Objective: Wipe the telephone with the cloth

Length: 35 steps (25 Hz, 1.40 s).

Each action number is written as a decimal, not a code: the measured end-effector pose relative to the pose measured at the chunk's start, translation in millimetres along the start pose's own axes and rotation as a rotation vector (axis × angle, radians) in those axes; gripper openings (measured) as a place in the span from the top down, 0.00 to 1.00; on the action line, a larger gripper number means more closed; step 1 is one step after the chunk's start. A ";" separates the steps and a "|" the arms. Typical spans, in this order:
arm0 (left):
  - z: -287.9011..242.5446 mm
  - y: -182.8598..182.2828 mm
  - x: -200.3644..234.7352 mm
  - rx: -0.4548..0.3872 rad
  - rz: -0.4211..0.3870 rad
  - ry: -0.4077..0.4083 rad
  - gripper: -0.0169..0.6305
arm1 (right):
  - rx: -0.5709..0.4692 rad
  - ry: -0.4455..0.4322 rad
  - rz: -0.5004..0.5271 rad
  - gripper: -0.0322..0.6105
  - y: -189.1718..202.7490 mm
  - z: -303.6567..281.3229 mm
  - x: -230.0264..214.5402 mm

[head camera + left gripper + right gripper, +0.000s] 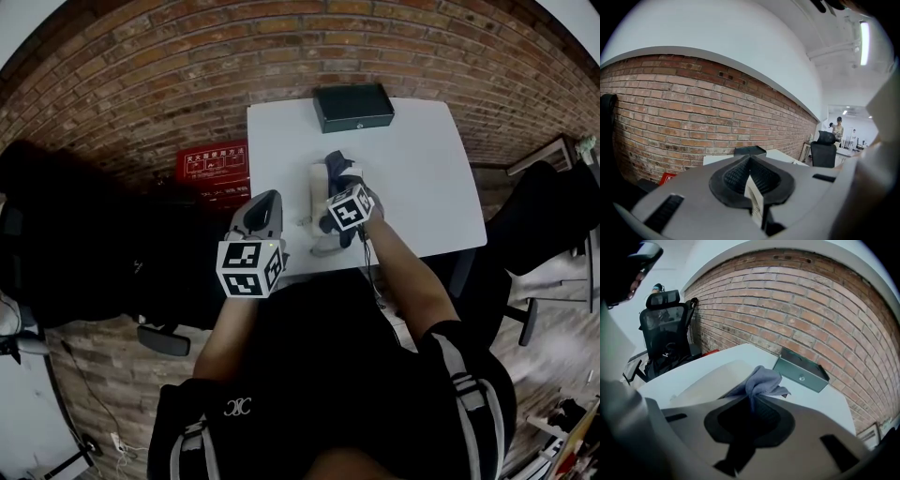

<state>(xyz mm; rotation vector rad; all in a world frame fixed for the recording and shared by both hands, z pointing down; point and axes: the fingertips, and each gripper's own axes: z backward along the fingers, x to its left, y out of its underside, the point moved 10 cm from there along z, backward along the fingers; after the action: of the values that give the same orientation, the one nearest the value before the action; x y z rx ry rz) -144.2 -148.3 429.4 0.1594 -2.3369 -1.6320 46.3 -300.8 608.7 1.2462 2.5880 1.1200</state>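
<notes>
The right claw point(753, 401) is pinched on a grey cloth point(763, 380), which bunches up in a crumpled tuft just past the tips. In the head view this claw point(336, 178) sits over the middle of the white bench point(422, 178), with its marker cube turned up toward the camera. The beige telephone point(712, 380) lies directly under and just beyond the cloth, on the left side of the right gripper view. The cloth hangs over its top, though whether the two touch cannot be told. In the head view the telephone point(317, 192) lies near the bench's front edge, partly covered by the claw and the person's forearm. The left claw point(750, 161) is pressed together with nothing in it, its ribbed pads meeting at the tip. In the head view it point(265, 202) is held at the bench's left front corner, beside the telephone but apart from it. The only container is a dark green box point(352, 107) at the back edge of the bench, against the brick wall point(187, 75). Its lid is shut, so its contents do not show. It stands well beyond the telephone, with bare benchtop between them. A red sign point(214, 164) with white print leans low by the wall, left of the bench. A black office chair point(665, 329) stands off that same side.
</notes>
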 end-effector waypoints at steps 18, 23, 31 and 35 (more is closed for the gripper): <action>-6.1 6.4 -7.5 0.031 -0.009 0.094 0.99 | -0.001 -0.032 0.020 0.91 29.0 22.0 28.9; -7.2 9.4 -10.6 0.040 -0.005 0.110 0.99 | 0.009 -0.021 0.022 0.91 38.4 27.8 35.4; -10.4 15.7 -17.5 0.054 -0.002 0.151 0.99 | 0.030 -0.014 -0.041 0.91 59.3 39.0 37.5; -12.5 16.2 -24.3 0.063 -0.007 0.174 0.99 | 0.047 0.013 -0.123 0.91 70.6 46.0 32.6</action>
<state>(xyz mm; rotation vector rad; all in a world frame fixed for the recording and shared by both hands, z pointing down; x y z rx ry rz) -116.2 -147.7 444.4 0.3105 -2.2590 -1.4840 86.5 -222.2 627.6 1.0746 2.6738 1.0538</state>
